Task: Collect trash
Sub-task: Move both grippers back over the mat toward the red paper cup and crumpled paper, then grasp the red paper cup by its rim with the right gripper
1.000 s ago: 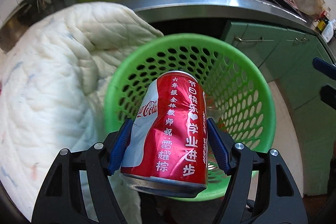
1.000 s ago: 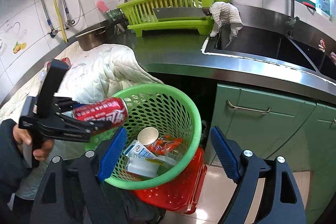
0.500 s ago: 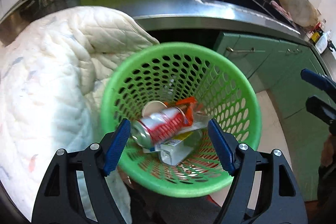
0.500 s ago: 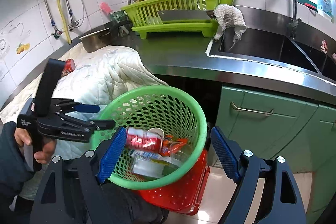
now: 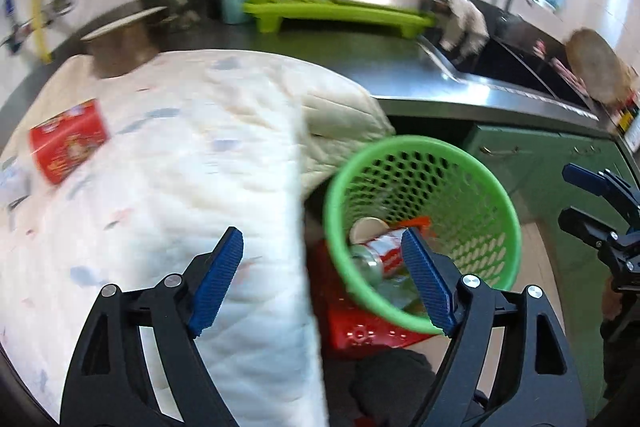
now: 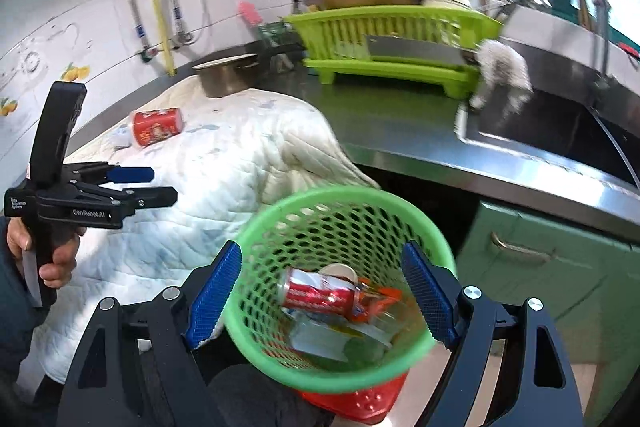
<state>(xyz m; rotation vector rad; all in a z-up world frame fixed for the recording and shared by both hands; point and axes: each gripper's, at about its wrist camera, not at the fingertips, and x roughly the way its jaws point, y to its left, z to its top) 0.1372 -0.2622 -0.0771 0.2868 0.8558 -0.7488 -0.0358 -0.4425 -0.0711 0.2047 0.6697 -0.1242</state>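
Observation:
A green mesh basket (image 6: 430, 219) stands on a red crate (image 6: 360, 397) by the counter; it also shows in the left wrist view (image 5: 508, 207). A red Coca-Cola can (image 6: 320, 293) lies inside it among a white cup and wrappers, and shows in the left wrist view (image 5: 380, 253). Another red can (image 6: 157, 126) lies on the white quilted cloth (image 6: 240, 167); the left wrist view shows it too (image 5: 68, 139). My left gripper (image 5: 322, 283) is open and empty over the cloth's edge, seen also from the right (image 6: 156, 185). My right gripper (image 6: 320, 297) is open and empty above the basket.
A green dish rack (image 6: 396, 39) with a cleaver and pots stands on the steel counter (image 6: 400, 119). A steel pot (image 6: 224, 77) sits behind the cloth. The sink (image 6: 540, 123) is to the right, with green cabinets (image 6: 552, 267) under it.
My left gripper opened and dropped the Coca-Cola can into the green basket. It then swung left and up over the white cloth. The right gripper rose slightly.

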